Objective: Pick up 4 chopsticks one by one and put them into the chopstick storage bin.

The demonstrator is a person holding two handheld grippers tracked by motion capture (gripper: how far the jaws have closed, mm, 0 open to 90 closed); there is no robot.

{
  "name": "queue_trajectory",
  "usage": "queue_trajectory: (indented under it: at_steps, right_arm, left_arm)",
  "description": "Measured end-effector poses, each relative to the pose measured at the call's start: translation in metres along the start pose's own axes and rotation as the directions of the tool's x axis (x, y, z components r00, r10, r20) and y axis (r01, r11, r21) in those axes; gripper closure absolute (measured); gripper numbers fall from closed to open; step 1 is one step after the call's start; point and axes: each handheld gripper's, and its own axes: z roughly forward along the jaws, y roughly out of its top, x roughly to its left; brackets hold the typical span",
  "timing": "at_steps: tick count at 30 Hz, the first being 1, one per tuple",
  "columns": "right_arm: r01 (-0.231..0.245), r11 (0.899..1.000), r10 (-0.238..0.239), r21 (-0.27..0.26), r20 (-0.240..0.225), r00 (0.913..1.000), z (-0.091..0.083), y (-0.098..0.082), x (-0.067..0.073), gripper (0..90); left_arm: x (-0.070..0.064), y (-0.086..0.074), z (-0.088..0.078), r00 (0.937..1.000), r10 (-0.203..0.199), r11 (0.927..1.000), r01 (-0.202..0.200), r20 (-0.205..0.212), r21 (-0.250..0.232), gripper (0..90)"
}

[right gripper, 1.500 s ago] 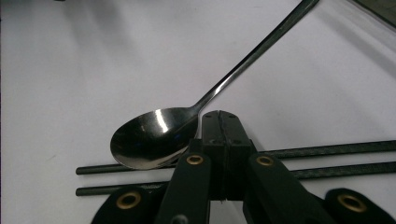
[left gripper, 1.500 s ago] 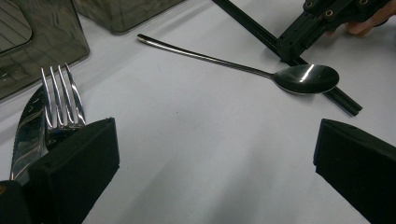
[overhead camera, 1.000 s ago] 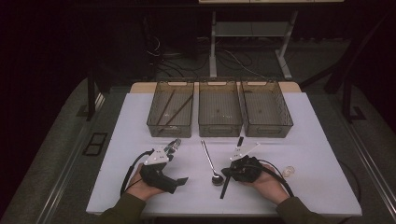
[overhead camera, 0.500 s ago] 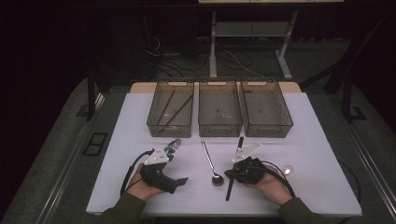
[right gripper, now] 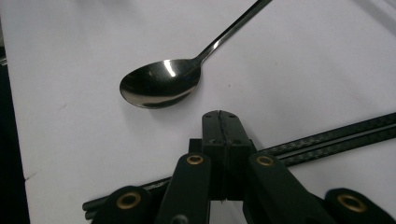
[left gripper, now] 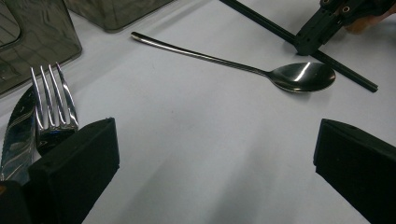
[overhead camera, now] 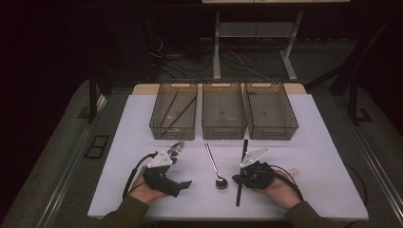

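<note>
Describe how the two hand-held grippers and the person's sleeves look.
Both are black. The left hand-held gripper has blocky square-ended jaws, a pale three-cornered plate on top and a black cable looping back. The right hand-held gripper has the same plate, brass-coloured pivot pins and a trailing black cable. The sleeves are olive-green.

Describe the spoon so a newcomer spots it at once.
Start at the middle bin of the three grey bins on the white table. Just in front of it, between the two grippers, lies the spoon. It is shiny steel with a round bowl, unlike the black chopsticks beside it.
</note>
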Motion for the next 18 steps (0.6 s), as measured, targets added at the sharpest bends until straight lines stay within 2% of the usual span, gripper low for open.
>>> queue_trajectory:
  at_steps: [18]
  right_arm:
    - [-0.008, 1.000, 0.008, 0.028, 0.010, 0.9999, -0.012, -0.011, -0.004, 89.9]
  left_arm:
    - [0.000, 0.000, 0.001, 1.0000, 0.003, 1.0000, -0.003, 0.001, 0.001, 0.0]
